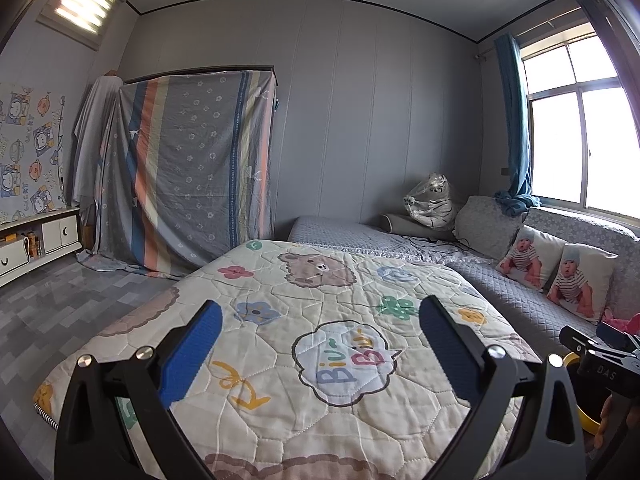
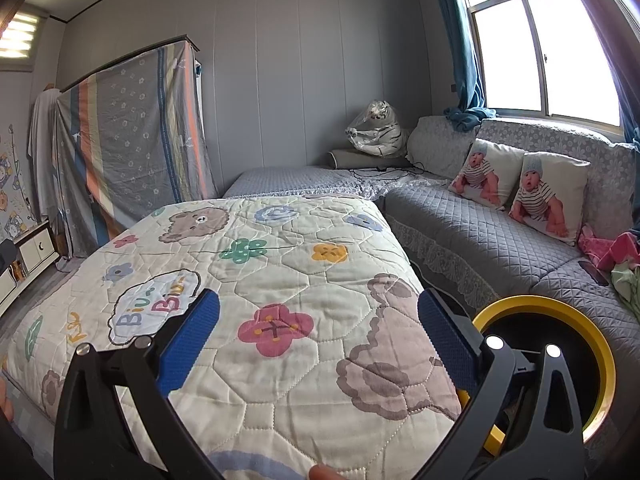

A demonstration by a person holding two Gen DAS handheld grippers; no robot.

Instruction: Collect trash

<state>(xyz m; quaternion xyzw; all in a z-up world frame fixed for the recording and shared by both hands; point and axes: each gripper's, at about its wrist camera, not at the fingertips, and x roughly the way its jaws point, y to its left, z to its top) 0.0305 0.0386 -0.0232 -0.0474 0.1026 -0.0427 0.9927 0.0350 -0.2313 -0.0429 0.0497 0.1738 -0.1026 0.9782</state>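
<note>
Both tongs stand apart and hold nothing: the left tongs (image 1: 320, 344) hang over the cartoon quilt (image 1: 304, 320) on the bed, the right tongs (image 2: 318, 340) over the same quilt nearer its right edge. No trash shows anywhere on the quilt or the grey sofa (image 2: 480, 248). The one task thing in sight is the yellow-rimmed bin (image 2: 600, 344), lower right of the right wrist view, its dark mouth facing up, touching nothing the tongs carry. It lies just to the right of the right tongs (the nearer pair, by my judgement); the left wrist view catches only a sliver of it at the lower right edge.
</note>
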